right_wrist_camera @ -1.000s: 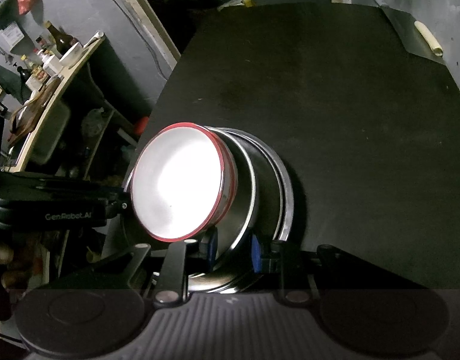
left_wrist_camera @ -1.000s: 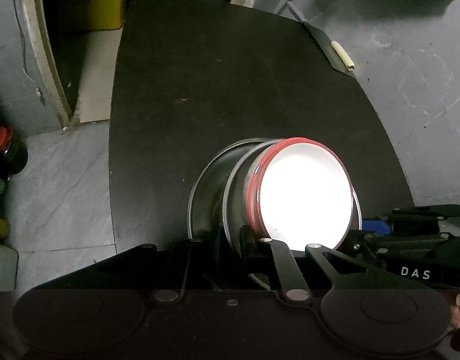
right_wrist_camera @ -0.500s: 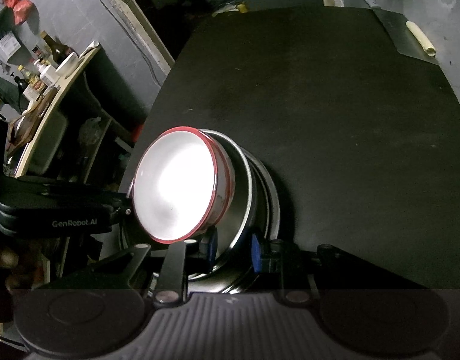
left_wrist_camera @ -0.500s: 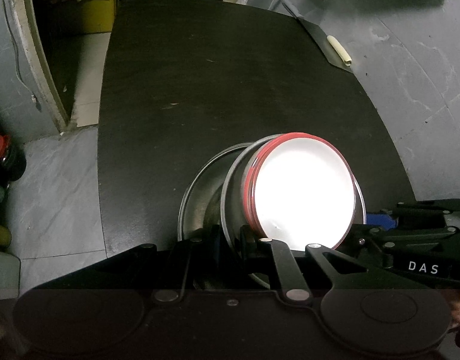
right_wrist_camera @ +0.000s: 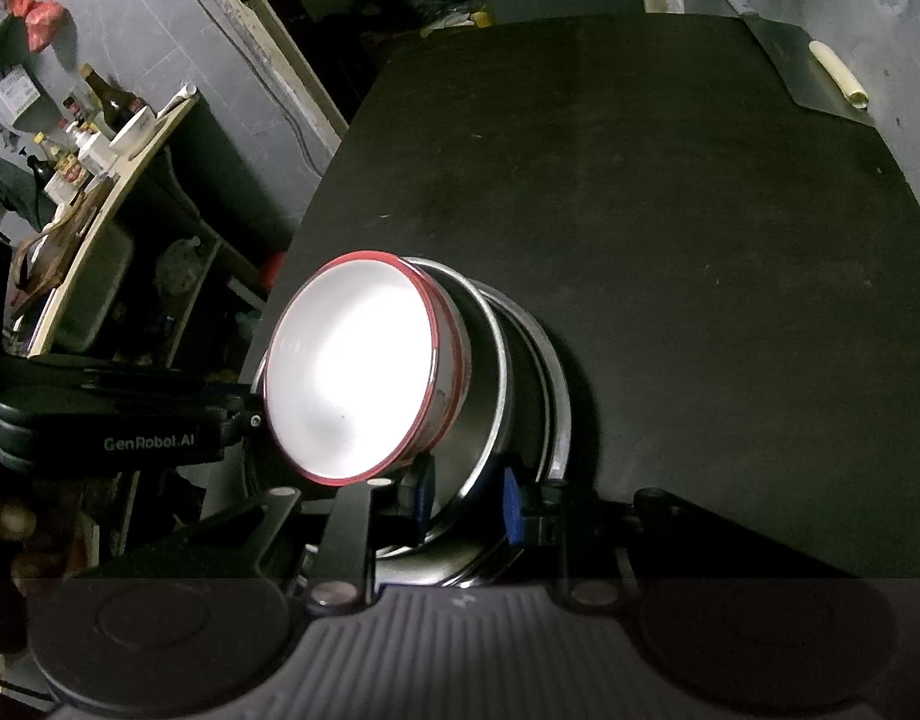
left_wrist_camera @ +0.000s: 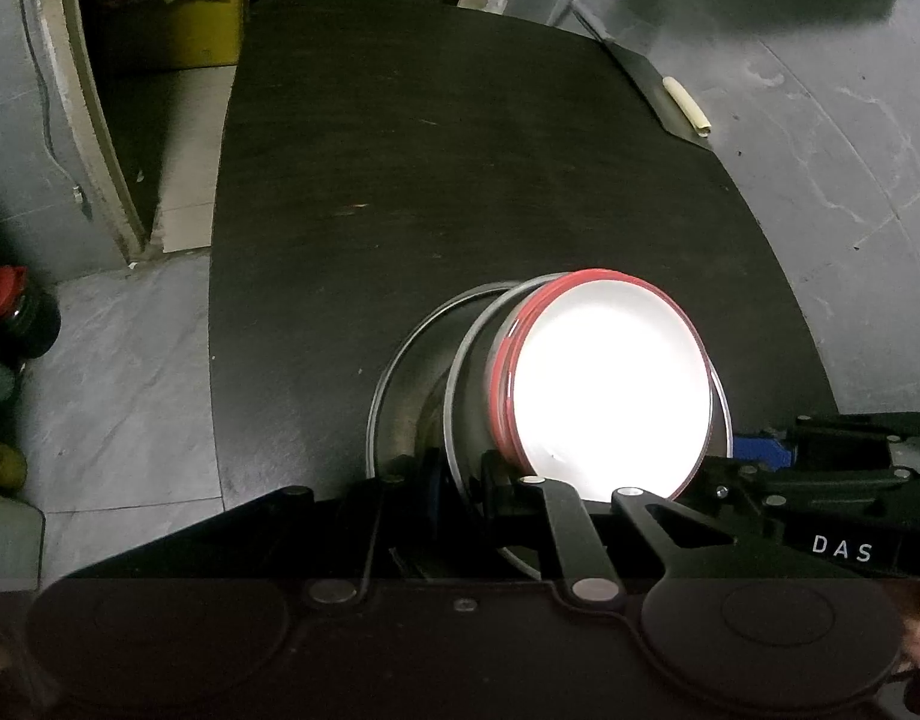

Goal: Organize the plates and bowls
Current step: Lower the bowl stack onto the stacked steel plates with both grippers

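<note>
A white bowl with a red rim (left_wrist_camera: 610, 390) (right_wrist_camera: 351, 372) is nested in a steel bowl (left_wrist_camera: 472, 396) (right_wrist_camera: 490, 396). That steel bowl sits on a wider steel plate (left_wrist_camera: 399, 396) (right_wrist_camera: 556, 396), low over the near part of the black table (left_wrist_camera: 460, 180). The whole stack is tilted in both views. My left gripper (left_wrist_camera: 463, 474) is shut on the steel bowl's rim from one side. On the opposite side my right gripper (right_wrist_camera: 466, 501) is shut on that rim, blue pads against it. Whether the plate rests on the table is hidden.
A cleaver with a pale handle (left_wrist_camera: 688, 108) (right_wrist_camera: 832, 75) lies at the table's far right edge. A yellow box (left_wrist_camera: 177, 18) and a red-capped bottle (left_wrist_camera: 15, 312) stand off the table to the left. A shelf with bottles (right_wrist_camera: 87, 138) is further left.
</note>
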`<state>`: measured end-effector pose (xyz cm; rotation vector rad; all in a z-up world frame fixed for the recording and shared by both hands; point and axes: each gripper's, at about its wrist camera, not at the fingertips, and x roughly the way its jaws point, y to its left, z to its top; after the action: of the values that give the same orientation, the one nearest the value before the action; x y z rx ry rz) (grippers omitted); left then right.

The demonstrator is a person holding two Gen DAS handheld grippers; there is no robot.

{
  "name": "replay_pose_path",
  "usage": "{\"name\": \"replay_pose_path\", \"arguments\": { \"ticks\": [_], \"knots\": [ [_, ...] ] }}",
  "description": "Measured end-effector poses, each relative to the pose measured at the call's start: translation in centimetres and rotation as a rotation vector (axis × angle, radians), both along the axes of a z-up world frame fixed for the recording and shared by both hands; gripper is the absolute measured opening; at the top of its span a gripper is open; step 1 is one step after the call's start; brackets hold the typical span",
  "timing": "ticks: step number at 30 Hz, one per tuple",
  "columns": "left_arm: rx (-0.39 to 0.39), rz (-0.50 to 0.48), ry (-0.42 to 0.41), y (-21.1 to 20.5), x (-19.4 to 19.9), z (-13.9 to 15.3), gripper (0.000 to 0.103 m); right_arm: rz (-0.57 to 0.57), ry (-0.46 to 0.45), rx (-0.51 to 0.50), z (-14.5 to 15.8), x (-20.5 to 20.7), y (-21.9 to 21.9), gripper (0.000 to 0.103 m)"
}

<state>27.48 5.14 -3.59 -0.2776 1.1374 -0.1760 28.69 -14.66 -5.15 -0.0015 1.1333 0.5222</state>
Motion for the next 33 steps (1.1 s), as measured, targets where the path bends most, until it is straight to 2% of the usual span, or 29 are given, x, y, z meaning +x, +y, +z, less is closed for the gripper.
{"name": "replay_pose_path", "arguments": {
  "ticks": [14, 33],
  "knots": [
    [0.041, 0.012, -0.006, -1.0, -0.3, 0.2, 0.017, 0.013, -0.061, -0.039, -0.1, -0.6, 0.8, 0.028],
    [0.128, 0.039, -0.022, -1.9, -0.8, 0.9, 0.031, 0.021, -0.071, -0.037, 0.1, -1.0, 0.4, 0.030]
  ]
}}
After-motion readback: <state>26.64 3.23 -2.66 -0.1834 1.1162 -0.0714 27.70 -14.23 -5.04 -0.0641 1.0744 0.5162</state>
